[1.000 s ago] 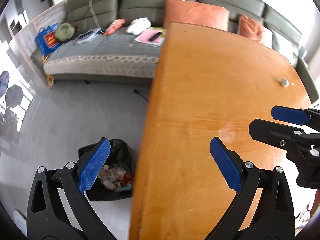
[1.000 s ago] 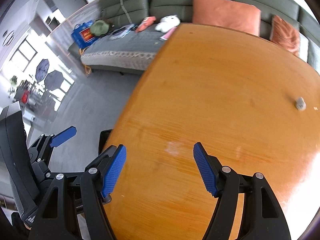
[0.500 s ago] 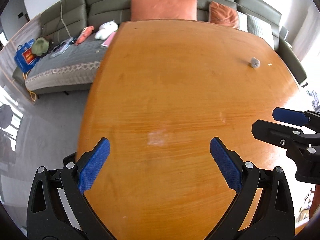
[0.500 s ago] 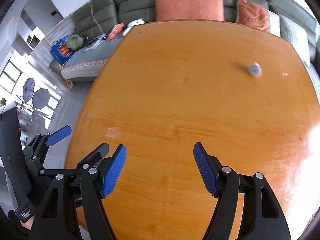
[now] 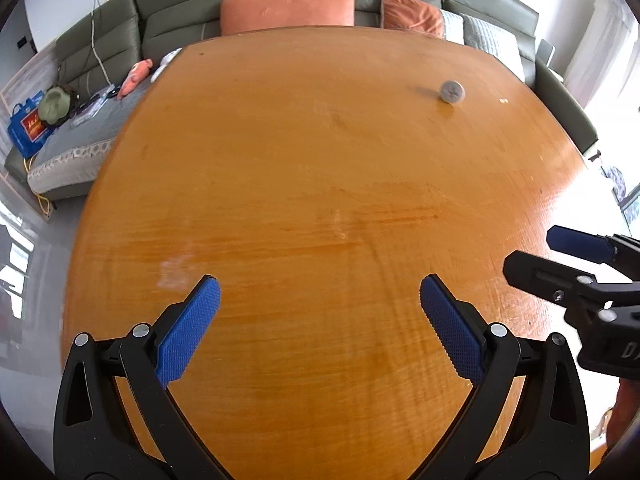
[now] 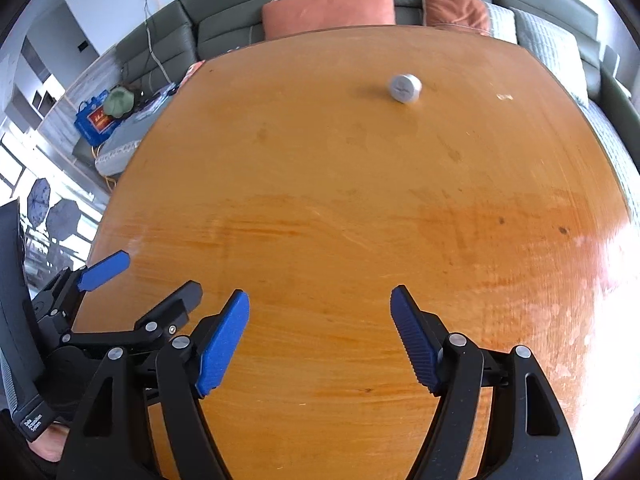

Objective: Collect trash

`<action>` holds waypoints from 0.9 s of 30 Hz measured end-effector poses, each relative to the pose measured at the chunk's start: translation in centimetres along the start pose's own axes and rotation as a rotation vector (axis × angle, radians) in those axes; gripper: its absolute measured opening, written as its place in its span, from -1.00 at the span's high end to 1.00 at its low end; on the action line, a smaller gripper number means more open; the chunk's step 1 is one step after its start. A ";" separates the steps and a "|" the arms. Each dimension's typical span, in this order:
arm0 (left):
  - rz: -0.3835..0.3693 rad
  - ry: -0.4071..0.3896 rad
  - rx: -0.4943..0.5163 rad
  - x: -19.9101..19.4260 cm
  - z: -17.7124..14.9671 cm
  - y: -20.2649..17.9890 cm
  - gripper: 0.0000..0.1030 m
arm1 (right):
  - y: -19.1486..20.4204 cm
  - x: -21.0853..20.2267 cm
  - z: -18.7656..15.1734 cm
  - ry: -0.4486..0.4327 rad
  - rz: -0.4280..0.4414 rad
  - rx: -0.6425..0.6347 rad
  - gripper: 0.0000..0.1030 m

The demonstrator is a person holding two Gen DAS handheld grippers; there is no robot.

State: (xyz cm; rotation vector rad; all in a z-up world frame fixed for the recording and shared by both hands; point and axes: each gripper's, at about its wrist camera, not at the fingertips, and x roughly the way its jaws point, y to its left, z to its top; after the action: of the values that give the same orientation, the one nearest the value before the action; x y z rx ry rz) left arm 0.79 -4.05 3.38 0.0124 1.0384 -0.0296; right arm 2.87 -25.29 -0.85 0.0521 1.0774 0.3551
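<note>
A: Where's the trash?

B: A small white cap [image 6: 405, 87], round and squat, with a faint cross pressed into its top. It sits on the far part of the table [image 6: 340, 208], toward the right. Just beside it, further right, lies a tiny pale scrap [image 6: 505, 97] (too small to tell what it is).

A: And the table itself?

B: Orange wood, glossy, with long grain streaks, a few dark specks and a chalky smudge [image 5: 176, 270] near the left edge. The corners are rounded.

A: The grippers?

B: Both hang over the near part of the table, well apart from the cap. The left gripper [image 5: 320, 320] has its jaws spread wide, nothing between them; the pads are blue with a fine dimpled texture on black frames. The right gripper [image 6: 320, 336] is also empty, its ribbed blue pads easing wider apart.

A: Behind the table?

B: A grey-green sofa [image 5: 180, 8] with smooth panelled backs, two rust-orange cushions [image 5: 288, 8] that look velvety, and a quilted pale one [image 6: 548, 44]. On the seat to the left lie a pinkish soft toy [image 5: 136, 78], a green hat [image 5: 54, 102] and a blue bag [image 5: 26, 130].
</note>
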 end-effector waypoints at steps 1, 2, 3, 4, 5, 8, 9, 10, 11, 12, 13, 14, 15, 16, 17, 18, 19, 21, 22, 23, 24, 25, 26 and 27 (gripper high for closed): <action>0.003 -0.002 0.007 0.3 -0.2 -0.5 -0.88 | -0.6 0.2 -0.4 -0.011 -0.005 0.005 -0.43; 0.005 -0.005 0.010 0.5 -0.4 -0.9 -0.88 | -1.2 0.3 -0.7 -0.030 -0.013 0.012 -0.43; 0.006 -0.008 0.010 0.6 -0.6 -1.1 -0.88 | -1.7 0.3 -1.1 -0.042 -0.016 0.016 -0.44; 0.007 -0.009 0.008 0.8 -0.7 -1.3 -0.88 | -2.0 0.3 -1.4 -0.053 -0.020 0.021 -0.44; 0.010 -0.012 0.007 1.0 -0.9 -1.5 -0.88 | -2.5 0.3 -1.6 -0.062 -0.024 0.026 -0.44; 0.027 -0.017 0.006 1.4 -1.0 -1.8 -0.88 | -3.6 0.3 -2.2 -0.089 -0.031 0.049 -0.44; 0.031 -0.020 0.005 1.6 -1.0 -1.9 -0.88 | -4.0 0.4 -2.3 -0.096 -0.034 0.055 -0.44; 0.032 -0.020 0.004 1.7 -1.0 -1.8 -0.88 | -4.2 0.5 -2.4 -0.099 -0.035 0.061 -0.44; 0.033 -0.021 0.004 1.8 -1.0 -1.8 -0.88 | -4.4 0.6 -2.5 -0.103 -0.037 0.066 -0.44; 0.034 -0.023 0.006 2.0 -1.0 -1.8 -0.88 | -4.8 0.7 -2.7 -0.109 -0.040 0.072 -0.44; 0.038 -0.023 0.010 2.1 -1.0 -1.9 -0.88 | -4.8 0.7 -2.7 -0.114 -0.043 0.071 -0.45; 0.040 -0.025 0.013 2.3 -1.0 -1.9 -0.88 | -4.9 0.6 -2.9 -0.129 -0.049 0.065 -0.49; 0.040 -0.025 0.016 2.4 -1.0 -1.9 -0.88 | -4.9 0.6 -3.0 -0.138 -0.064 0.055 -0.49; 0.041 -0.025 0.019 2.5 -1.1 -1.9 -0.88 | -4.8 0.7 -3.0 -0.145 -0.069 0.049 -0.50; 0.042 -0.026 0.021 2.6 -1.1 -2.1 -0.88 | -4.8 0.7 -3.1 -0.152 -0.079 0.046 -0.50; 0.040 -0.031 0.023 2.7 -1.1 -2.2 -0.88 | -4.7 0.7 -3.2 -0.161 -0.090 0.043 -0.51; 0.039 -0.038 0.023 2.7 -1.0 -2.1 -0.88 | -4.7 0.7 -3.3 -0.169 -0.104 0.041 -0.54; 0.038 -0.048 0.027 2.8 -1.0 -2.1 -0.88 | -4.6 0.8 -3.5 -0.182 -0.133 0.035 -0.61; 0.035 -0.053 0.026 2.9 -1.0 -2.2 -0.88 | -4.6 0.9 -3.5 -0.186 -0.144 0.033 -0.66; 0.033 -0.056 0.024 2.9 -1.1 -2.1 -0.88 | -4.5 1.0 -3.5 -0.192 -0.158 0.028 -0.69; 0.026 -0.059 0.018 3.0 -1.1 -2.1 -0.88 | -4.5 1.0 -3.6 -0.195 -0.169 0.024 -0.70; 0.019 -0.061 0.008 3.0 -1.2 -2.0 -0.88 | -4.5 1.1 -3.6 -0.198 -0.184 0.015 -0.72; 0.019 -0.068 0.000 3.1 -1.2 -1.9 -0.88 | -4.4 1.2 -3.7 -0.200 -0.196 0.008 -0.74; 0.019 -0.073 0.002 3.1 -1.2 -1.4 -0.88 | -4.4 1.3 -3.7 -0.201 -0.205 0.001 -0.75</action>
State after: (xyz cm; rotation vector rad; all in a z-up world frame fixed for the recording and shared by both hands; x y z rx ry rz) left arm 1.27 -5.44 0.11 0.0230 0.9649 -0.0140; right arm 1.37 -29.49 -4.69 -0.0216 0.8747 0.1606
